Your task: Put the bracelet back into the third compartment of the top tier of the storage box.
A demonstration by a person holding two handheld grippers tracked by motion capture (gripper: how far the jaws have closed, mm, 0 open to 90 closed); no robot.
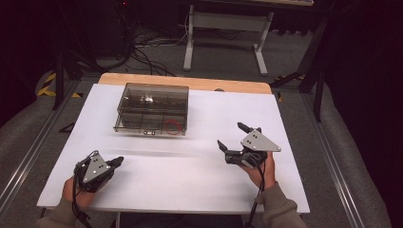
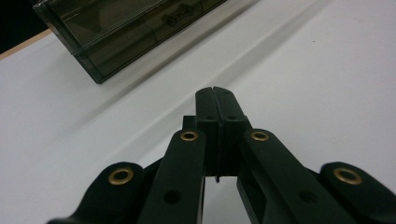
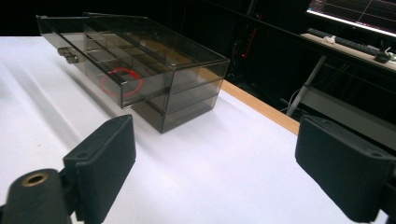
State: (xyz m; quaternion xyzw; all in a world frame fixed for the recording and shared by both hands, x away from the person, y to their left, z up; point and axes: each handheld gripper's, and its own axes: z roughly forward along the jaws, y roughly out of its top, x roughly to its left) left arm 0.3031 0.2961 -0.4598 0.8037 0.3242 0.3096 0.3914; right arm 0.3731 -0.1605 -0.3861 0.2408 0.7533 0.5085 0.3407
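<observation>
Ribbed black fingers (image 3: 105,161) spread wide on right gripper (image 1: 239,137), left gripper (image 1: 117,161) pressed together; smoky plastic drawer box (image 1: 152,108).

Smoked transparent plastic drawer box (image 1: 152,108), at about 11 o'clock on the white table (image 1: 190,175): its small inner compartments hold contents too small to identify in the high view. A red ring-shaped item (image 1: 173,126) at the box's 5 o'clock corner is seen only through tinted plastic; in the right gripper view the same red ring (image 3: 121,81) is blurred by the drawer wall. In the left gripper view the box (image 2: 126,32) is cut off by the top edge. Right gripper (image 3: 215,158): both black jaws are cropped by the bottom edge. The person's forearms leave the high view at 6 o'clock; background beyond 12 o'clock is dark.
</observation>
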